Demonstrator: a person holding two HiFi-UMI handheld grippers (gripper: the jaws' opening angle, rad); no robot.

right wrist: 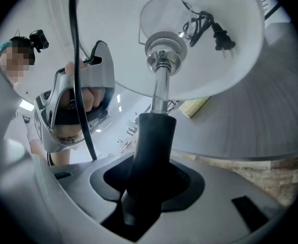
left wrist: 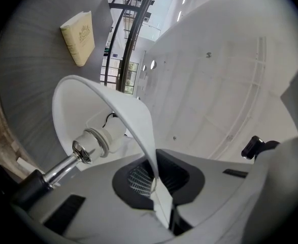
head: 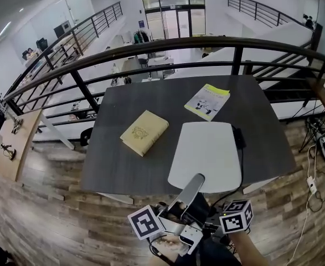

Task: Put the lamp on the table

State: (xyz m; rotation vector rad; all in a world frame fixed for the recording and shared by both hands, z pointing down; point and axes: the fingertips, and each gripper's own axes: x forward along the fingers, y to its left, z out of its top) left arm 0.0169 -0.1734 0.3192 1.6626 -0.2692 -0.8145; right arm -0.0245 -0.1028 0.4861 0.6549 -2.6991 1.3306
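Note:
The lamp is held tilted, its white shade (head: 206,154) over the front right of the dark table (head: 123,165) and its chrome stem (head: 191,192) slanting down toward me. My left gripper (left wrist: 156,182) is shut on the thin rim of the shade (left wrist: 133,116), with the socket (left wrist: 95,142) just to its left. My right gripper (right wrist: 146,179) is shut on the black sleeve of the stem (right wrist: 151,146), below the shade (right wrist: 225,60). The lamp's plug and cord (right wrist: 209,27) lie bunched against the shade. Both marker cubes, left (head: 145,221) and right (head: 237,215), show at the table's front edge.
A beige book (head: 144,132) lies mid-table and a yellow-edged booklet (head: 207,101) at the back right. A dark railing (head: 151,51) runs behind the table over a drop. Cables and a power strip (head: 311,184) lie on the wood floor to the right.

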